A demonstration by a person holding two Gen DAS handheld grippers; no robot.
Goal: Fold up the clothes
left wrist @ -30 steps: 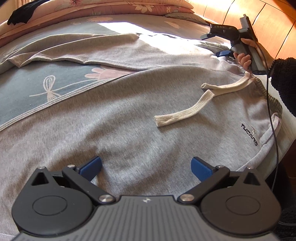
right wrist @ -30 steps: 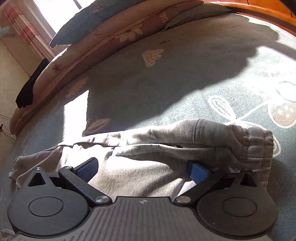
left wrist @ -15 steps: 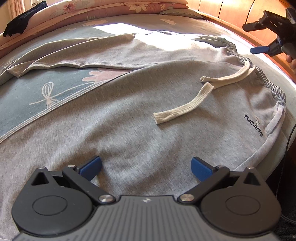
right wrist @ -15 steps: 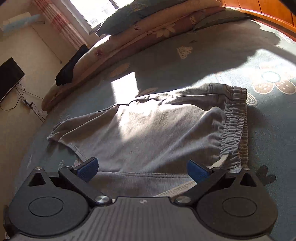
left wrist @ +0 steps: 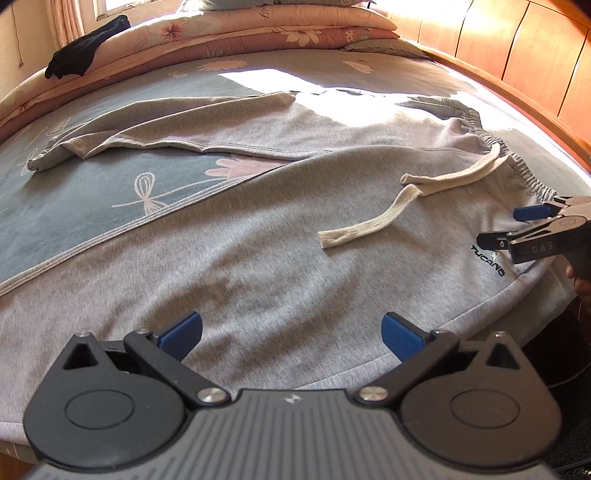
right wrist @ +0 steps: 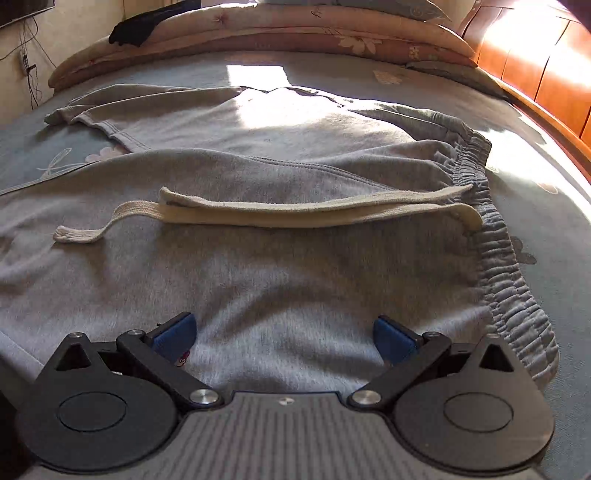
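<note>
On the bed (left wrist: 110, 206), one pair of grey trousers (left wrist: 258, 258) is spread flat, waistband (right wrist: 498, 258) toward three o'clock and the two legs splayed toward nine and ten o'clock. The left gripper (left wrist: 291, 332) is held low over the near leg with its jaws spread wide and nothing between them. The right gripper (right wrist: 282, 336) is likewise fully parted and empty, poised just short of the waistband's near corner (in the left view it is seen entering at three o'clock).

Two risks are judged likely: the single cream drawstring (right wrist: 295, 210), lying loose across the front, could be trapped in the fold; and only the top layer could be pinched at the waistband, so the fabric beneath would drag and bunch.

One dark garment (left wrist: 81, 62) is draped on the stacked quilts (left wrist: 258, 33) at eleven o'clock.
</note>
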